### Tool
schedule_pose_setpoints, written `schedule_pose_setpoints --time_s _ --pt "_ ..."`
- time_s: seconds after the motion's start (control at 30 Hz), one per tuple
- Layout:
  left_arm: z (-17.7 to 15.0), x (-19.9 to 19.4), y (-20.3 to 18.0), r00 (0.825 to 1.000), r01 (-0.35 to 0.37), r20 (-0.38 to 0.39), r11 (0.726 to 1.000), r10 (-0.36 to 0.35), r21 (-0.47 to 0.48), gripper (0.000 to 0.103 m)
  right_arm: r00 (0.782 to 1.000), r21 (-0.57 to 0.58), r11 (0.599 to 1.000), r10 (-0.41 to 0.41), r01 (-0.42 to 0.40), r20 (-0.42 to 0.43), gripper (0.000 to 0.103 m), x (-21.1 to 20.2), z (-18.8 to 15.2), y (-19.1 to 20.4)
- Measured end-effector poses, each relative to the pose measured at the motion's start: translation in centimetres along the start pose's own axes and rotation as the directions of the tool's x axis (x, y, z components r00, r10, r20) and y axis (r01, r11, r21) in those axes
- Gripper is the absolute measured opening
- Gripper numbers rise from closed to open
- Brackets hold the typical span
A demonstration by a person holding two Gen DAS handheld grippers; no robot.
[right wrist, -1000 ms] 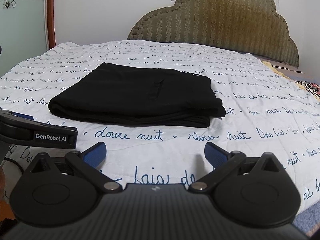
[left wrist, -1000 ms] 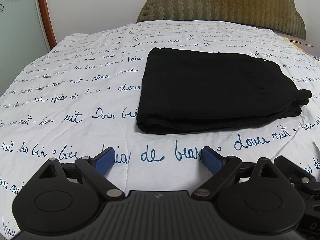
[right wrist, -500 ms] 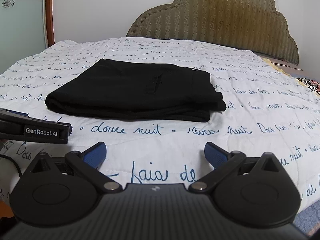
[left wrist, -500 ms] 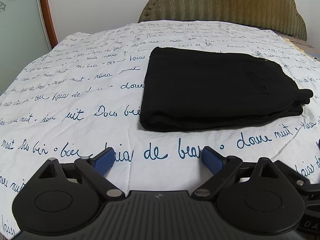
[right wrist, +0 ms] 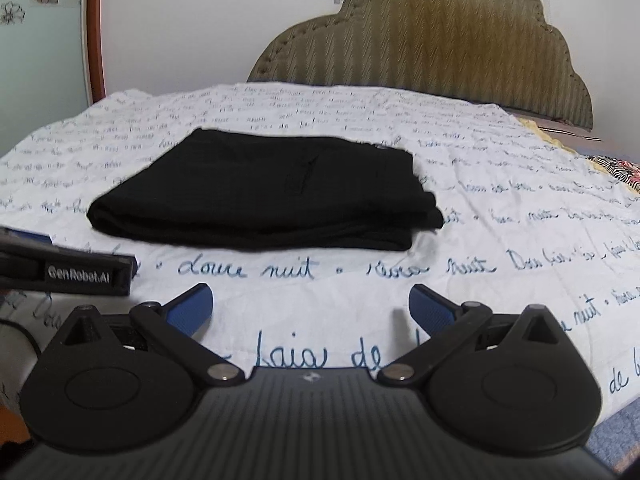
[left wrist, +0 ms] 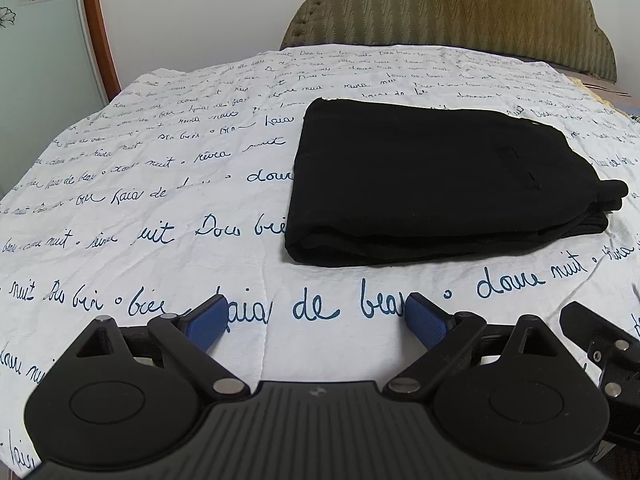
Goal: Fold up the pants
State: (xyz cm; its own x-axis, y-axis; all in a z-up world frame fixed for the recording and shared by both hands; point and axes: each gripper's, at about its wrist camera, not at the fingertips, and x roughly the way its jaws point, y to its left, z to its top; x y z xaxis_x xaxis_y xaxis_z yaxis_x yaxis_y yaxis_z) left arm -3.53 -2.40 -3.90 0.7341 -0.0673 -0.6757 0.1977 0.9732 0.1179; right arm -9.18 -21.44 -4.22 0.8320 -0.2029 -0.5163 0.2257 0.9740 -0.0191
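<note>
Black pants (left wrist: 432, 184) lie folded into a flat rectangle on the white bedsheet (left wrist: 160, 216) with blue handwriting. They also show in the right wrist view (right wrist: 264, 192). My left gripper (left wrist: 316, 320) is open and empty, held over the sheet in front of the pants and apart from them. My right gripper (right wrist: 312, 308) is open and empty, also short of the pants' near edge. The left gripper's black body (right wrist: 68, 272) shows at the left of the right wrist view.
An olive padded headboard (right wrist: 440, 48) stands behind the bed. A wood-framed glass panel (left wrist: 48, 40) is at the left. A patterned cloth (right wrist: 616, 168) lies at the bed's right edge. The bed's front edge is near the right gripper.
Both grippers have drawn back slightly from the folded pants and stayed open. The pants have not moved.
</note>
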Motion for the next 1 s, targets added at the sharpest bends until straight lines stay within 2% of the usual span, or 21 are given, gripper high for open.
schedule_pose_setpoints --time_s 0.77,1.0 --pt "0.0 -0.2 0.1 1.0 -0.006 0.007 1.0 0.006 0.005 0.096 1.0 -0.01 1.0 0.001 -0.001 0.0 0.103 -0.02 0.04 0.22" --pt "0.1 -0.56 0.05 0.998 -0.044 0.049 0.998 0.042 0.039 0.096 1.0 -0.01 1.0 0.0 0.0 0.0 0.103 0.01 0.03 0.22"
